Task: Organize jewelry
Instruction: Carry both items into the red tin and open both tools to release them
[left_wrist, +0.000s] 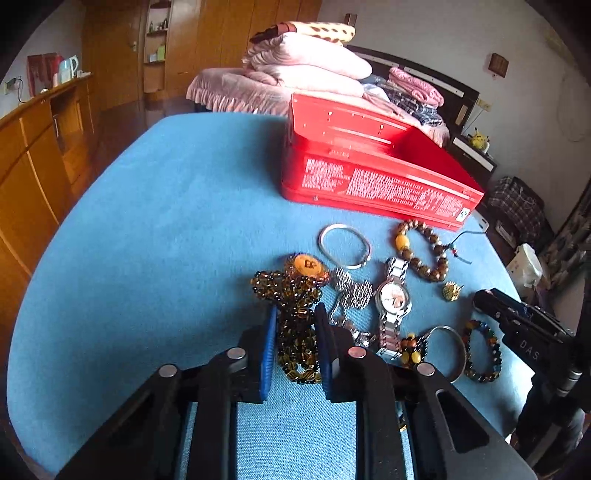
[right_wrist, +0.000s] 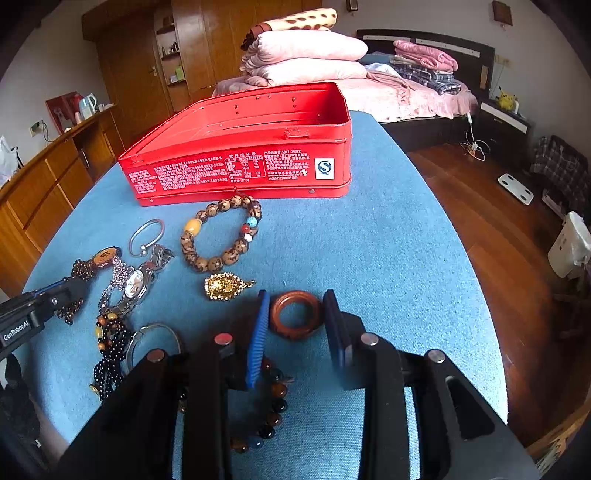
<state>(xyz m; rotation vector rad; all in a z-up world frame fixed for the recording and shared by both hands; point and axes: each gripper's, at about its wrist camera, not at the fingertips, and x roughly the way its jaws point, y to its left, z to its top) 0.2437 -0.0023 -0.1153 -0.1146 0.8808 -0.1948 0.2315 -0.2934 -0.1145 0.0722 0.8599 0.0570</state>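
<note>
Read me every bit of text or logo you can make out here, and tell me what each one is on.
"GenRobot.AI": side of the left gripper.
"DAS": body of the right gripper.
"S" or "QS" logo: white sticker on the red tin.
White print on the tin's side: too small to read.
Watch dial: unreadable.

The tin (right_wrist: 240, 147) stands at the far side of the bench (right_wrist: 388, 258), its inside bare as far as can be seen. Just before its front wall lies the large-bead bracelet (right_wrist: 221, 236), and nearer than that the pendant (right_wrist: 225, 286). Left of the bracelet lies the open bangle (right_wrist: 146, 236), with the watch (right_wrist: 136, 282) before it. The dark bead necklace (left_wrist: 295, 317) lies left of the watch (its near part sits between the pads of the left gripper (left_wrist: 295, 350)). The wooden ring (right_wrist: 295, 314) rests right of the pendant, between the right gripper (right_wrist: 297, 317) pads. A second bangle (left_wrist: 448, 350) and a mixed-bead bracelet (left_wrist: 482, 350) lie nearest, right of the watch.
</note>
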